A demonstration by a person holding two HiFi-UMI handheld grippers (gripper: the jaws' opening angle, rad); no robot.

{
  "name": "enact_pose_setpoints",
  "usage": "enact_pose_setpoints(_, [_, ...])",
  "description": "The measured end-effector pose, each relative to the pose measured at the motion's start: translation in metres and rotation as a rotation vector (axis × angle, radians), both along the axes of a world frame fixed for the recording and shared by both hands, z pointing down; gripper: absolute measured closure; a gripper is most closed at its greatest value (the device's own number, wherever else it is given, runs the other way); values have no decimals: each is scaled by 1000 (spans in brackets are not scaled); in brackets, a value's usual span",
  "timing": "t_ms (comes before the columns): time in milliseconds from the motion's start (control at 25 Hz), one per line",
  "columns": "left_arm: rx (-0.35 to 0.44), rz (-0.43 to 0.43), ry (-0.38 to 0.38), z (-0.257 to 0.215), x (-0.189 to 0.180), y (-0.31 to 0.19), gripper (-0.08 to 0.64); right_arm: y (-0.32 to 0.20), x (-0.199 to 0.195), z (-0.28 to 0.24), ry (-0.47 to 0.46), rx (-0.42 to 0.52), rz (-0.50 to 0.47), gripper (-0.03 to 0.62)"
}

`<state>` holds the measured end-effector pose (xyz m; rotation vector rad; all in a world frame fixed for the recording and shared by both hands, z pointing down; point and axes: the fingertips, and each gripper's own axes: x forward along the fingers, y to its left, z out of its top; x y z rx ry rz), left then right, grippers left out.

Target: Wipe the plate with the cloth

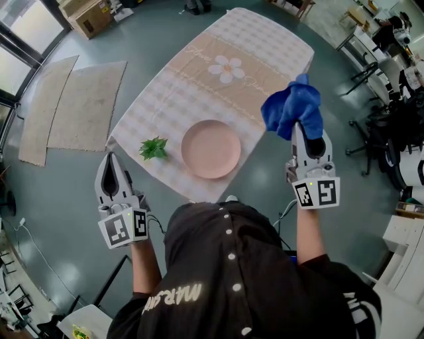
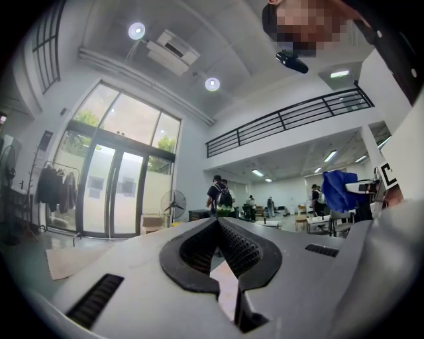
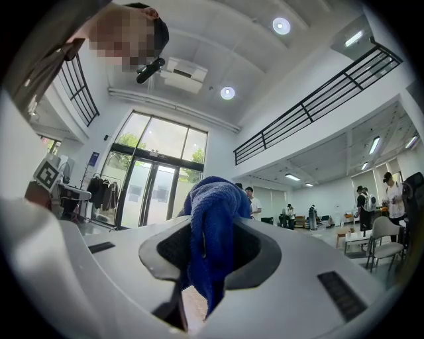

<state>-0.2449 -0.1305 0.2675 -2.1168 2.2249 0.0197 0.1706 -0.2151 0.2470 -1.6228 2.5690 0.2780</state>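
Note:
A pink round plate (image 1: pixel 211 148) lies on the near part of the checked tablecloth (image 1: pixel 199 79). My right gripper (image 1: pixel 299 127) hangs to the right of the table and is shut on a blue cloth (image 1: pixel 293 106), which bunches over its tips. In the right gripper view the blue cloth (image 3: pixel 213 232) drapes between the jaws. My left gripper (image 1: pixel 111 159) hovers off the table's near left corner, jaws shut with nothing in them. In the left gripper view its tips (image 2: pixel 217 224) meet, and the blue cloth (image 2: pixel 341 188) shows far right.
A small green leafy sprig (image 1: pixel 154 147) lies left of the plate. A daisy print (image 1: pixel 226 68) marks the cloth's middle. Two floor mats (image 1: pixel 73 102) lie to the left, a cardboard box (image 1: pixel 89 14) beyond them, office chairs (image 1: pixel 391 126) to the right. People stand in the hall (image 2: pixel 220 196).

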Motion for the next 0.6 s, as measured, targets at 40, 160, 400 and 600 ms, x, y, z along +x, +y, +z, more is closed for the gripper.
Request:
enact_pose_setpoints(40, [0,1,0,0,0,0,543,0,-1,0,1,-1,-2,485])
enact_pose_setpoints(160, [-3,2,1,1,-1,1,543,0,-3,1,2,-4,-7,485])
enact_pose_setpoints(400, [-6,3,1,1,0,3,543,1,-4,2,-7,-14,-11,485])
enact_pose_setpoints(600, [-10,11,4,3,4,5,543,3,-6,2,0,-13,-20,485])
